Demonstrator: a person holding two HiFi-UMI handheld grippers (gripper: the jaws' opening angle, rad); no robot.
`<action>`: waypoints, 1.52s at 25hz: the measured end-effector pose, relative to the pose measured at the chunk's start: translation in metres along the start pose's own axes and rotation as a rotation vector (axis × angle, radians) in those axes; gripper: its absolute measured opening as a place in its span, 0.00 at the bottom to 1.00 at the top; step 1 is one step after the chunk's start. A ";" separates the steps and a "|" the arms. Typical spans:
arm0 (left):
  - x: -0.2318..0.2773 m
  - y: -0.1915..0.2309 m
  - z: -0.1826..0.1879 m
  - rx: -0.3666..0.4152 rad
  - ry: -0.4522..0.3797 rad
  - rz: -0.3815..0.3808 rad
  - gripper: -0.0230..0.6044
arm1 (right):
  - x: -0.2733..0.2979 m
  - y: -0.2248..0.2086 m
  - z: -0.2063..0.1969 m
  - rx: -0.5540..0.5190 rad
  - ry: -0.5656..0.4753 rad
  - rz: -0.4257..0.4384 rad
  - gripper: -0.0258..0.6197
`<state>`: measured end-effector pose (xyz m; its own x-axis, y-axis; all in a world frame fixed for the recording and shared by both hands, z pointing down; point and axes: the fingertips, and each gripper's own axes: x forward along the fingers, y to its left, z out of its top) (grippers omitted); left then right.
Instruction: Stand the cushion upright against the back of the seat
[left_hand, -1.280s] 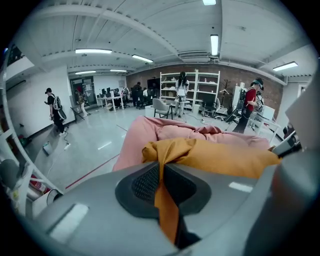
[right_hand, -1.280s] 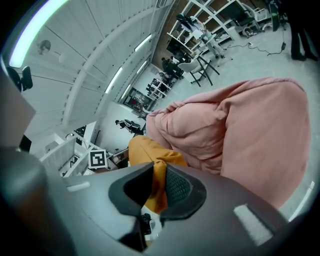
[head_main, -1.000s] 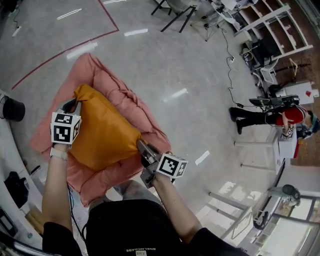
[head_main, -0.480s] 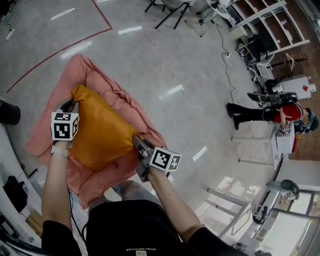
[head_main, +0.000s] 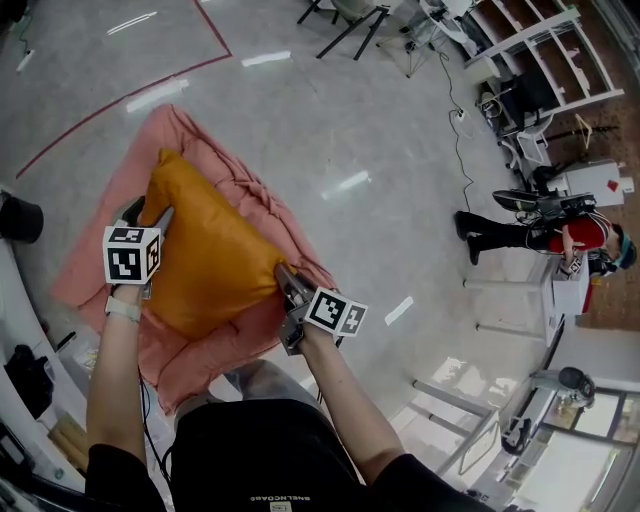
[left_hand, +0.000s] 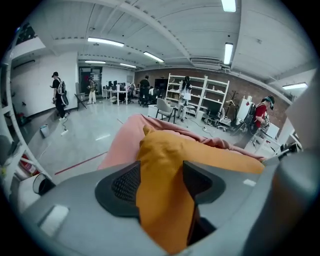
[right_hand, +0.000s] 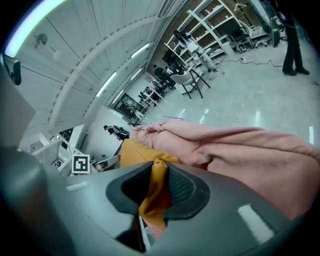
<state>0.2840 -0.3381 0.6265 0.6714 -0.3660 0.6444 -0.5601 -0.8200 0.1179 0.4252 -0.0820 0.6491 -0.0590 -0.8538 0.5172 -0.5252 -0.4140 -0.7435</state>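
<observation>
Left claw (left_hand: 161, 169) just opened wide, cushion (head_main: 215, 255) fabric loose between; right claw (right_hand: 160, 172) loosening, pinching cushion.

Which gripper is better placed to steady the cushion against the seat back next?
Right, likely: the right gripper, jaws just easing open, pinches the cushion corner; the left gripper has just opened wide, fabric loose between its jaws.

a big open-plan lab or workshop: white shelving (left_hand: 199, 93) against a brick wall (left_hand: 226, 84), desks (left_hand: 119, 93) at the far end, strip lights (left_hand: 228, 53) overhead, polished grey floor (left_hand: 87, 137).
</observation>
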 end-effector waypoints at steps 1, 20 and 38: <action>-0.003 -0.004 -0.004 0.003 0.004 -0.008 0.49 | 0.000 0.000 0.000 -0.003 0.001 0.002 0.17; -0.111 -0.038 -0.027 -0.066 -0.110 -0.014 0.48 | -0.049 0.024 0.034 -0.062 -0.074 0.083 0.31; -0.309 -0.042 -0.050 -0.156 -0.390 0.193 0.28 | -0.045 0.218 -0.009 -0.601 -0.026 0.435 0.05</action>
<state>0.0759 -0.1690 0.4602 0.6630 -0.6685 0.3369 -0.7394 -0.6552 0.1550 0.3059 -0.1307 0.4679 -0.3513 -0.9116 0.2134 -0.8334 0.2006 -0.5150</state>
